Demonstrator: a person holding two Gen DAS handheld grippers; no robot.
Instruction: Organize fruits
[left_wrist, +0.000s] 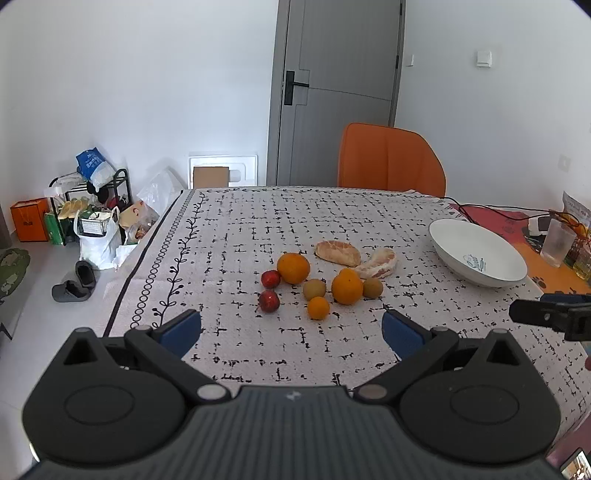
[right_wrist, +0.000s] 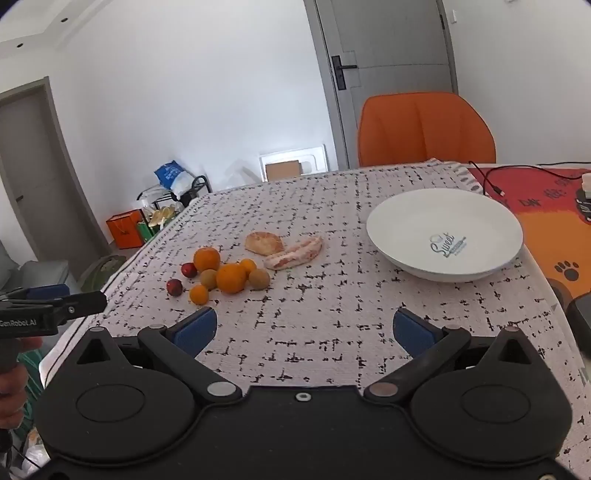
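Left gripper: bottom of the left wrist view, fingers spread wide with nothing between them, bare cloth under the gap.
Right gripper: bottom of the right wrist view, fingers likewise wide apart and holding nothing.
Tablecloth: white with black dashes, covers most of the table.
Fruit cluster: middle of the left wrist view, just beyond the left gripper; left of centre in the right wrist view.
Small orange: nearest fruit.
Red fruits: two, on the cluster's left edge.
Big oranges: two, with two brownish-green round fruits beside them.
Peeled citrus pieces: two, just behind the cluster.
Bowl: white, empty, right of the fruit and well apart from it.
Chair: orange, behind the table's far edge.
Door: grey, top centre.
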